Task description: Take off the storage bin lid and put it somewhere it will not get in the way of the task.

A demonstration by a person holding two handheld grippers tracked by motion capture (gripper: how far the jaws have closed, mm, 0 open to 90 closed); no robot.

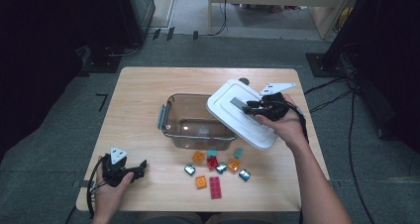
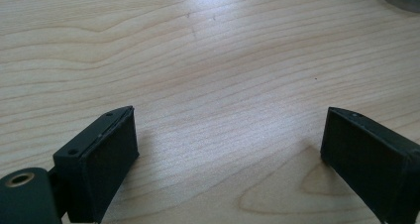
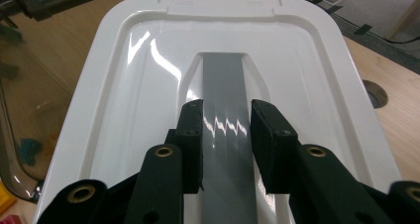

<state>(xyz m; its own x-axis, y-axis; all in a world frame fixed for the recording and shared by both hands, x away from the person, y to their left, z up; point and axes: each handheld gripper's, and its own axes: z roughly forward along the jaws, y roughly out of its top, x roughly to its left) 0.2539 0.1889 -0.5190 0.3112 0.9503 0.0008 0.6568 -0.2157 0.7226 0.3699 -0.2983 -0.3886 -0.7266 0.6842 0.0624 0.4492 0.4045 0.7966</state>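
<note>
In the high view the right gripper (image 1: 253, 106) sits right of centre, clamped on the grey handle (image 1: 238, 104) of a white lid (image 1: 237, 120). The lid is tilted and held in the air, overlapping the right-hand edge of the clear plastic container (image 1: 184, 116) at the middle of the wooden table (image 1: 143, 90).

In the right gripper view the lid (image 3: 148, 85) spreads across the frame ahead of the jaws, and the grey handle (image 3: 223, 85) runs straight up between them. Both pads (image 3: 194, 135) appear to press its raised sides, though glare makes the contact hard to judge.

The left gripper (image 1: 140, 168) rests at the lower left of the high view, well apart from the lid. Its jaws stand wide and released, with bare wood between them in the left gripper view.

Small coloured bricks (image 1: 216, 167) lie scattered just below the container, near the table's front edge.
</note>
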